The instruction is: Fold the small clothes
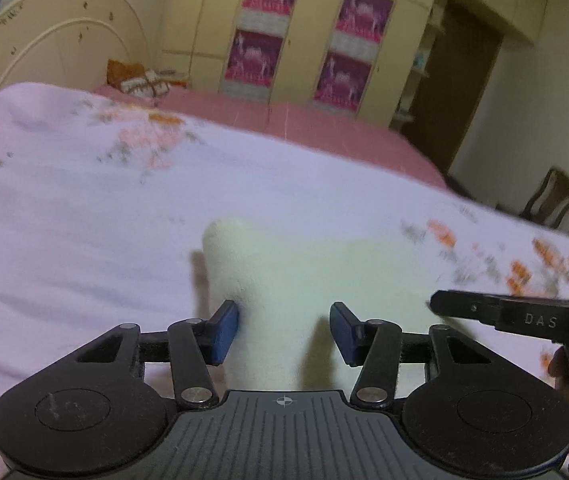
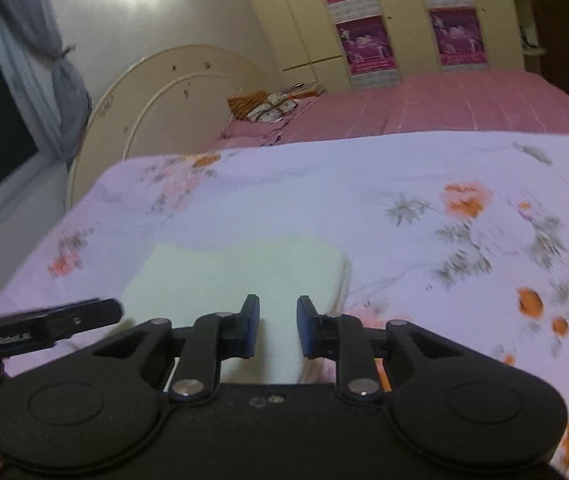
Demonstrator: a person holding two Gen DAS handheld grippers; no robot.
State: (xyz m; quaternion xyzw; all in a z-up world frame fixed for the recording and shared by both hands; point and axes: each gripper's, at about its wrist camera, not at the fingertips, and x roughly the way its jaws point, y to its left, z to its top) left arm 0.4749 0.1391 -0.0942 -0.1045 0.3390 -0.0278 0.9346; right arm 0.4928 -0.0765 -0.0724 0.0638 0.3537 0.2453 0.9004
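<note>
the left gripper (image 1: 284, 332) tilts downward, jaws parted around the pale cream cloth (image 1: 284, 276), not pinching it. the right gripper (image 2: 278, 328), just beside it, points down, jaws narrowly apart over the same cloth on the floral bedsheet (image 2: 404, 208).

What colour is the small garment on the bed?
Pale cream-white garment, plain, with no visible pattern; clearest in the right wrist view.

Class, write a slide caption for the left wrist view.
Left gripper open over a pale cloth on a floral bedspread.

Pale cream garment (image 1: 284, 280) flat on bedspread (image 1: 84, 208)
</note>
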